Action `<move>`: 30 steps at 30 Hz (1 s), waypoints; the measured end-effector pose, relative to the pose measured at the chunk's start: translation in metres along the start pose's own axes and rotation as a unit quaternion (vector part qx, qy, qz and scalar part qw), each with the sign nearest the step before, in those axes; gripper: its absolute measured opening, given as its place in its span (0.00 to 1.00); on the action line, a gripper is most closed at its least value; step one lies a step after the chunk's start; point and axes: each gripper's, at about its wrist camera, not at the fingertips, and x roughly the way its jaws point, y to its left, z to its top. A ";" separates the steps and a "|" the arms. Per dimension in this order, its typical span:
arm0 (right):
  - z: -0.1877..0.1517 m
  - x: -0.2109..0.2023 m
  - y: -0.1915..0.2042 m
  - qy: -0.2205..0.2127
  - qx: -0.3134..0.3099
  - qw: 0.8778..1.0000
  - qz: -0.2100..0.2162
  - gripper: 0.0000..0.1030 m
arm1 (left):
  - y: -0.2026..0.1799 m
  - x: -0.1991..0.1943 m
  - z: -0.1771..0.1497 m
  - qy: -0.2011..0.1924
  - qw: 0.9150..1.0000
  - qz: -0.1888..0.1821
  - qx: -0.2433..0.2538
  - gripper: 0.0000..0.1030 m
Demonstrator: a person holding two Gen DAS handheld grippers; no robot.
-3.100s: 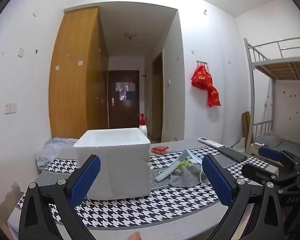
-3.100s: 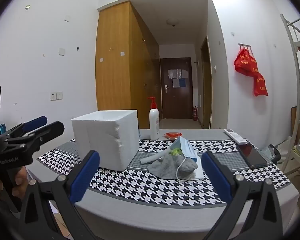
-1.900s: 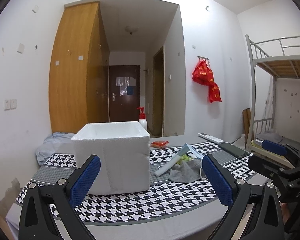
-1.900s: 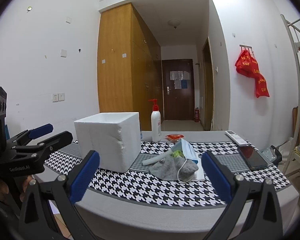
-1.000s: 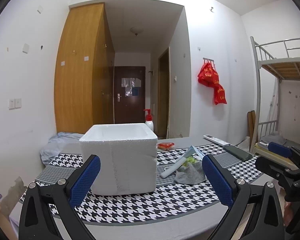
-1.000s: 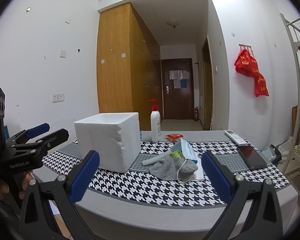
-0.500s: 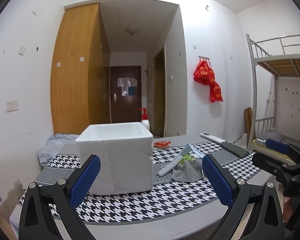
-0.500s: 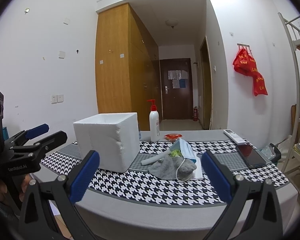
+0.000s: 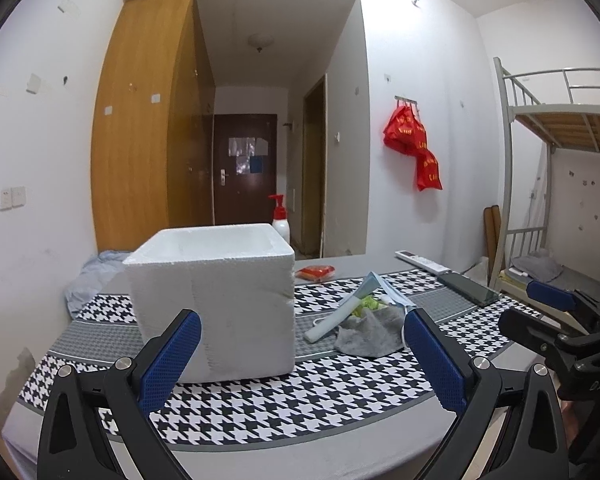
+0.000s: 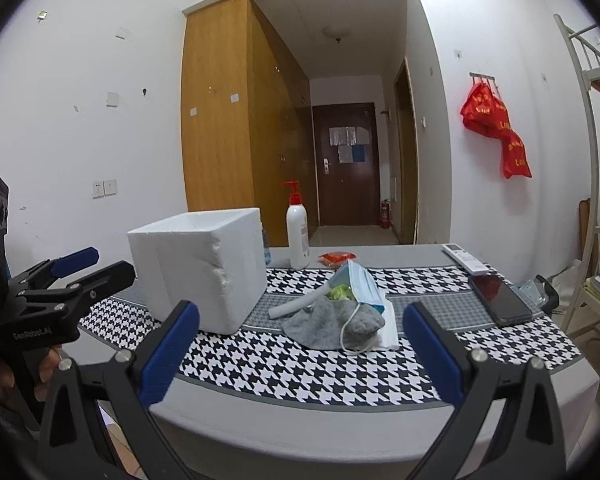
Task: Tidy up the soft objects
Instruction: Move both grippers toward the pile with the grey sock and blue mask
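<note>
Pre-grasp step: both tongs, left (image 9: pixel 298 354) and right (image 10: pixel 300 346), wide open, empty, short of table (image 10: pixel 340 424); next, reach grey cloth (image 10: pixel 332 326), move to foam box (image 10: pixel 198 266).

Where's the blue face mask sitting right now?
In the right wrist view, the light blue surgical face mask lies on the crumpled grey cloth, right of the white foam box, left of the black phone.

White foam box (image 9: pixel 212 304), grey cloth (image 10: pixel 332 326) and pale-blue mask (image 10: pixel 362 286) are shown on black-and-white houndstooth mat (image 10: pixel 300 368).
</note>
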 end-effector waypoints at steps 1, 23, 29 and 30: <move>0.000 0.002 -0.001 0.002 0.001 1.000 -0.001 1.00 | -0.001 0.003 0.000 0.002 1.000 -0.002 0.001 0.99; 0.006 0.048 -0.052 0.047 0.019 0.998 -0.026 1.00 | -0.036 0.081 -0.005 0.088 0.995 -0.048 0.014 0.99; 0.007 0.063 -0.065 0.060 0.025 0.997 -0.032 1.00 | -0.043 0.101 -0.006 0.115 0.992 -0.057 0.018 0.99; 0.007 0.066 -0.066 0.062 0.025 0.997 -0.033 1.00 | -0.045 0.104 -0.007 0.119 0.991 -0.060 0.019 0.99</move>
